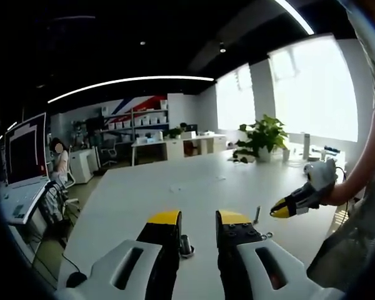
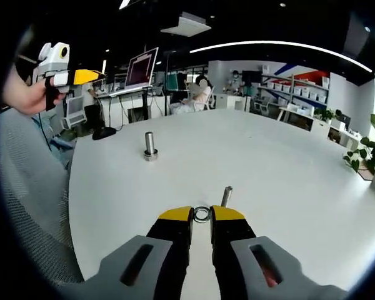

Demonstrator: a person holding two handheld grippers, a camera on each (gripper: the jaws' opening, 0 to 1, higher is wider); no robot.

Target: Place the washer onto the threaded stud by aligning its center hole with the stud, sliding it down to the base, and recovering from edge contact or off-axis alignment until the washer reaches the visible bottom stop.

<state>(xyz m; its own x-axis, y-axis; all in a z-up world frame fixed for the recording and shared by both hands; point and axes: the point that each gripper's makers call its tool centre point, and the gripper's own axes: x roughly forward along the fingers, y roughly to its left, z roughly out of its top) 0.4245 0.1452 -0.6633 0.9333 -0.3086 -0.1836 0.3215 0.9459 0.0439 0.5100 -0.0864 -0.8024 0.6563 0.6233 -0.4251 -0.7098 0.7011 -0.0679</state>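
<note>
Lying flat on the counter (image 2: 287, 175), the washer (image 2: 202, 214) sits right at the tips of the right gripper (image 2: 202, 214), between its two jaws, which stand a little apart; whether they pinch its rim or merely bracket it, I cannot tell. Just beyond it a slim pin (image 2: 225, 195) stands upright (thin, possibly a small screw). Farther toward the far-left edge of the counter stands the stud (image 2: 150, 145), upright on its wide base, well apart from the washer.

From the left gripper view, the left gripper (image 1: 198, 219) has its jaws parted with nothing between them, and the stud (image 1: 185, 245) shows in the gap, beyond the tips, near that side's edge of the counter.

By my reading, the task has barely begun: the washer is not yet lifted, so carrying it over, centring its hole on the stud and sliding it down to the base all remain.
</note>
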